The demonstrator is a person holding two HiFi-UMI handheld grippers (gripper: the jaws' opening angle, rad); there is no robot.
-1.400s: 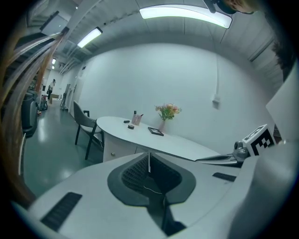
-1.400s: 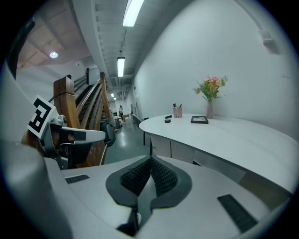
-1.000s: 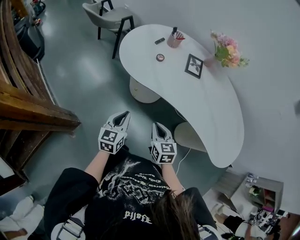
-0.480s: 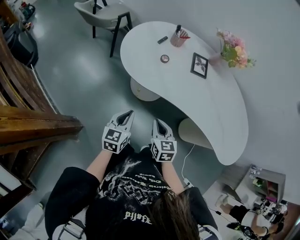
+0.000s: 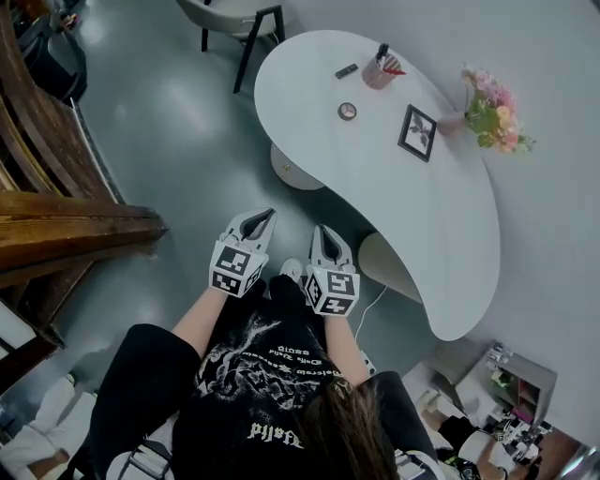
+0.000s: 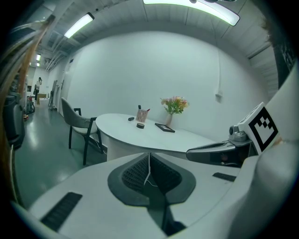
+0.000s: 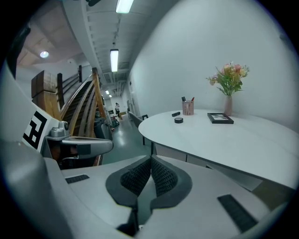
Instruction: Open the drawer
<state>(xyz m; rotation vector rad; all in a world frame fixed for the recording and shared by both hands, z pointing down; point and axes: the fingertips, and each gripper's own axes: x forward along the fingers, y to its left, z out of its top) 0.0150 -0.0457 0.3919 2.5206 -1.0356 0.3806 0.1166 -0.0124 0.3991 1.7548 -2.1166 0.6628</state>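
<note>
No drawer shows plainly. A white curved desk point(image 5: 375, 187) stands ahead on two rounded pedestals point(image 5: 292, 171). In the right gripper view a pale panel point(image 7: 172, 152) runs under the desk top point(image 7: 224, 140); whether it is a drawer front I cannot tell. My left gripper point(image 5: 260, 217) and right gripper point(image 5: 323, 232) hang side by side over the floor, short of the desk, both shut on nothing. The ribbed pads meet in the left gripper view point(image 6: 149, 163) and in the right gripper view point(image 7: 151, 164).
On the desk stand a pen cup point(image 5: 382, 69), a tape roll point(image 5: 347, 111), a small dark object point(image 5: 346, 70), a picture frame point(image 5: 417, 132) and a vase of flowers point(image 5: 494, 111). A chair point(image 5: 234, 11) stands beyond the desk's far end. A wooden staircase point(image 5: 66, 225) is at the left.
Both grippers, still shut, have moved forward toward the desk. The desk now lies closer and more to the right in the head view.
</note>
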